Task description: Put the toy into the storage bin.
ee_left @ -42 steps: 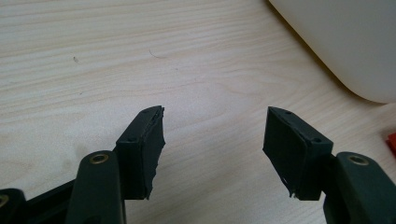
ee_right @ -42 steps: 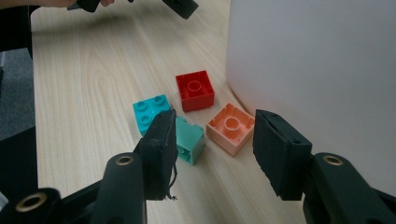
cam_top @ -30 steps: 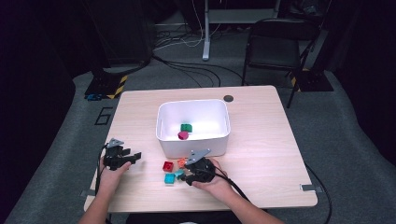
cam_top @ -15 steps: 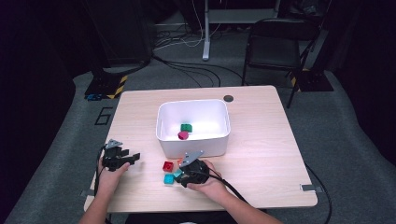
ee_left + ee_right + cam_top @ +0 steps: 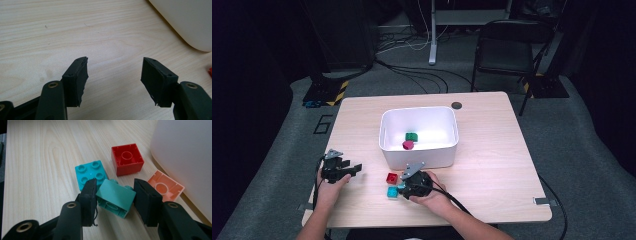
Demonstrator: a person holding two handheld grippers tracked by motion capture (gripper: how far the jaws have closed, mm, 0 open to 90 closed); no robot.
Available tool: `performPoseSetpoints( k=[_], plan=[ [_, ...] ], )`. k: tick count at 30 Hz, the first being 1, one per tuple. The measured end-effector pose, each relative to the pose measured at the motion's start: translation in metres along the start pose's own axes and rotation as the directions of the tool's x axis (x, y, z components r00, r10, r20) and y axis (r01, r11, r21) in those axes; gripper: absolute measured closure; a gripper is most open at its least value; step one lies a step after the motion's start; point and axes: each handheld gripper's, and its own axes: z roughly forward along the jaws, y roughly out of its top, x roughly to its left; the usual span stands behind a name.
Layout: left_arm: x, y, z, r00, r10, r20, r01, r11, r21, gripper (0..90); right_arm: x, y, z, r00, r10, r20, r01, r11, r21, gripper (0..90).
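Pale wood-grain table [image 5: 492, 150], rectangular with rounded corners, standing on grey carpet; behind it a black folding chair [image 5: 504, 47], loose cables and a dark backdrop. One white plastic bin [image 5: 419, 152], smooth and round-cornered, sits mid-table and holds two bricks, one green [image 5: 411, 136] and one magenta [image 5: 408, 145]. Four studded plastic bricks lie on the table just before the bin: one red [image 5: 127, 159] with its hollow side up, one salmon [image 5: 165, 185] likewise, one teal [image 5: 91, 174] studs up, and one sea-green brick [image 5: 115, 196], tilted. The right gripper [image 5: 115, 201] has just been closing; the sea-green brick is between its black pads, both touching its sides. The left gripper [image 5: 113, 75] rests apart near the table's left edge, jaws wide, nothing between them.
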Motion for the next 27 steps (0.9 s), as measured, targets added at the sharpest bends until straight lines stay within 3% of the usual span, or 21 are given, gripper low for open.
performPoseSetpoints(
  k=[9, 13, 27],
  plan=[
    [-0.001, 0.000, 0.000, 1.0000, 0.000, 0.002, 0.000, 1.0000, 0.004, 37.9, -0.003, -0.004, -0.009, 0.9994, 0.025, 0.025, -0.025, 1.000, 0.013, 51.2],
    [-0.001, 0.000, 0.000, 1.0000, 0.000, 0.003, 0.000, 1.0000, 0.005, 37.9, -0.006, -0.007, -0.012, 0.9991, 0.038, 0.017, -0.038, 0.999, 0.014, 55.6],
    [0.000, 0.001, 0.001, 1.0000, 0.002, 0.002, -0.002, 1.0000, 0.003, 37.9, -0.004, 0.000, -0.027, 0.9999, 0.002, -0.012, -0.002, 1.000, 0.003, 58.5]
  ],
)
